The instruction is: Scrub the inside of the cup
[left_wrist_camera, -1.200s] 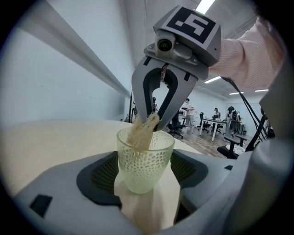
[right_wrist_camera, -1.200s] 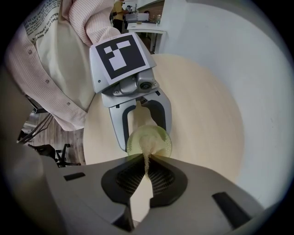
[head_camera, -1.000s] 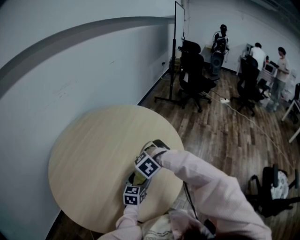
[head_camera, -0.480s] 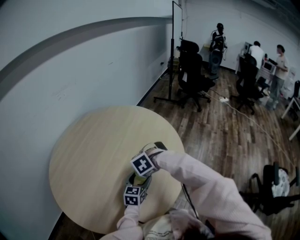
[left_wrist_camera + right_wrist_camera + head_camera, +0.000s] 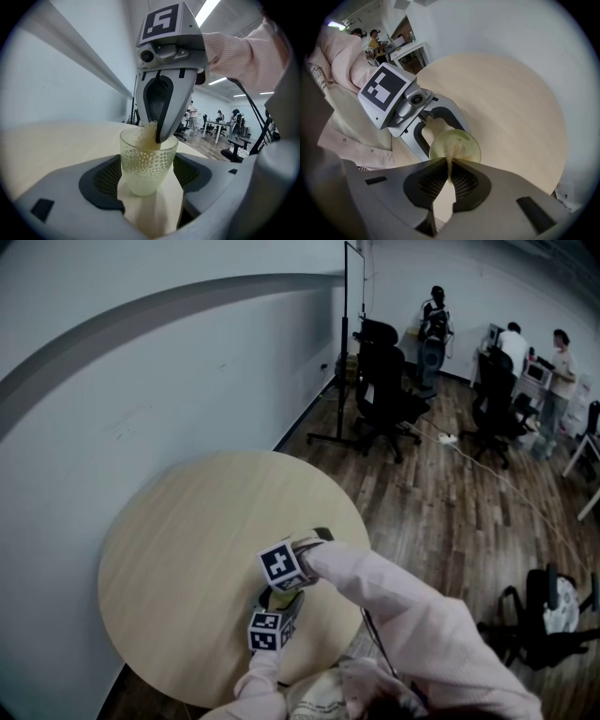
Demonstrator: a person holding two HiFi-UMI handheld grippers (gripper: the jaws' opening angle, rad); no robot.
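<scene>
A translucent yellow-green cup (image 5: pixel 146 164) with a honeycomb pattern stands on the round wooden table (image 5: pixel 178 540), near its front edge. My left gripper (image 5: pixel 146 177) is shut on it, one pad against each side. From above, my right gripper (image 5: pixel 450 163) points straight down into the cup (image 5: pixel 461 145), shut on a thin pale yellow sponge (image 5: pixel 449 152). In the left gripper view the right gripper's fingertips (image 5: pixel 159 133) and the sponge (image 5: pixel 149 136) dip inside the rim. In the head view both marker cubes and the sleeves cover most of the cup (image 5: pixel 277 597).
A pale wall runs along the table's left and far side. Wooden floor lies to the right, with black office chairs (image 5: pixel 384 390), a cable and several people at desks far behind. The person's pink sleeve (image 5: pixel 412 615) crosses the table's near edge.
The right gripper has rolled about its own axis above the cup, and its marker cube has shifted slightly left in the head view. The left gripper and cup have stayed still.
</scene>
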